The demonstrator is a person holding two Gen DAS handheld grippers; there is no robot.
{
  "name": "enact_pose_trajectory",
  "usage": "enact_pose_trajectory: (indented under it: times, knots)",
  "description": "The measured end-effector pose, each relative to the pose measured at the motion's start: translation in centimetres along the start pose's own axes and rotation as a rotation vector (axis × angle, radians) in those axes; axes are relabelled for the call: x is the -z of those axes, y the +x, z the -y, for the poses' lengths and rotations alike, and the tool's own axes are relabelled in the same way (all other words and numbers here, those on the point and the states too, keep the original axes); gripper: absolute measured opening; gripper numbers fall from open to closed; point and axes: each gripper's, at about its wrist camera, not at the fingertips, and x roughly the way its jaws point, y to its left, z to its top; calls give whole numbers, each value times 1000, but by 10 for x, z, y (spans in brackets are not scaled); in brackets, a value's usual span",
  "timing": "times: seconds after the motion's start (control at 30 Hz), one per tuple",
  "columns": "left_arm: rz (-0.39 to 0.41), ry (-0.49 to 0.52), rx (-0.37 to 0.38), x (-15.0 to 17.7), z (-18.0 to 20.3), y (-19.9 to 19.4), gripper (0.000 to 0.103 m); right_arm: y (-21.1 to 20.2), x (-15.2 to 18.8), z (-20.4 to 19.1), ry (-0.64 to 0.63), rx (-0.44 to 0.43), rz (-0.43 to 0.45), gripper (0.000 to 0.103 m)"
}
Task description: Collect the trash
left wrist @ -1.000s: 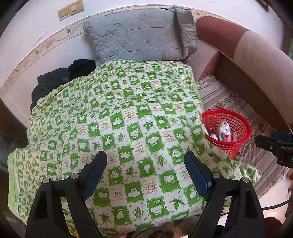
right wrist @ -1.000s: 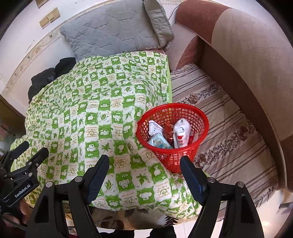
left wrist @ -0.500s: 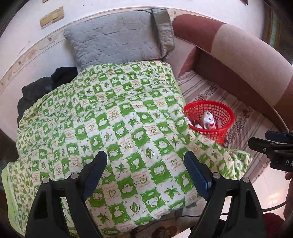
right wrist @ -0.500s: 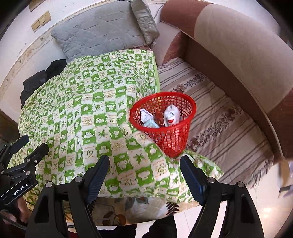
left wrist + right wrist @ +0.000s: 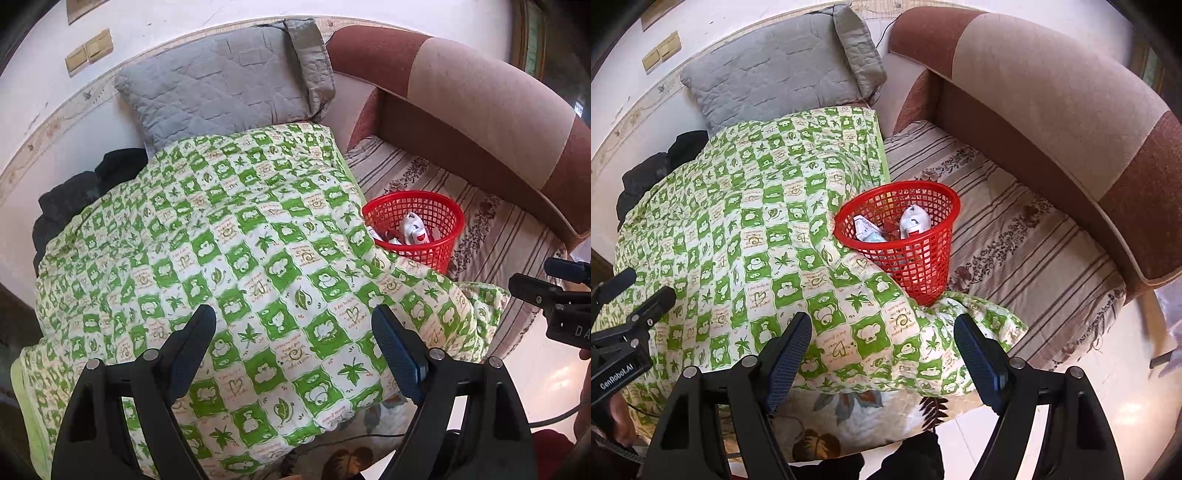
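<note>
The red mesh basket (image 5: 905, 240) is sitting on the striped sofa-bed cover (image 5: 1015, 236), right at the right-hand edge of the green checked quilt (image 5: 757, 221), whose folded corner is lapping against the basket's near wall. Inside it, a white squeeze bottle with a red label (image 5: 914, 221), a pale carton or packet (image 5: 866, 230) and some dark red scraps are lying loose. No trash is showing on the quilt, on the striped cover or on the strip of floor along the bed's front edge, so the collecting is looking close to done, though anything under the quilt is hidden.

The left gripper (image 5: 293, 336) is hanging over the quilt's front edge with its jaws spread wide and nothing between them. The right gripper (image 5: 882, 343) is likewise released and carrying nothing, hovering above the quilt's front right corner, just short of the basket.

If a last sweep is the step in hand, it is worth scanning the quilt's folds and the gap by the grey quilted pillow (image 5: 783, 70) at the head edge before calling it finished. Should the basket itself need lifting, gripping its rim on the side away from the quilt and keeping it level is likely to stop the light bottle tipping out
</note>
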Motion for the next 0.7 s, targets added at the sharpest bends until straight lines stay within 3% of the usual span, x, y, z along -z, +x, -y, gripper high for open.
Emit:
enact_pose_trajectory:
  times: [0.3, 0.7]
  knots:
    - [76, 45, -77, -6, 3, -20, 94, -9, 1, 3, -1, 16, 27, 83]
    - [61, 27, -144, -3, -1, -20, 94, -9, -6, -7, -55, 15, 31, 83]
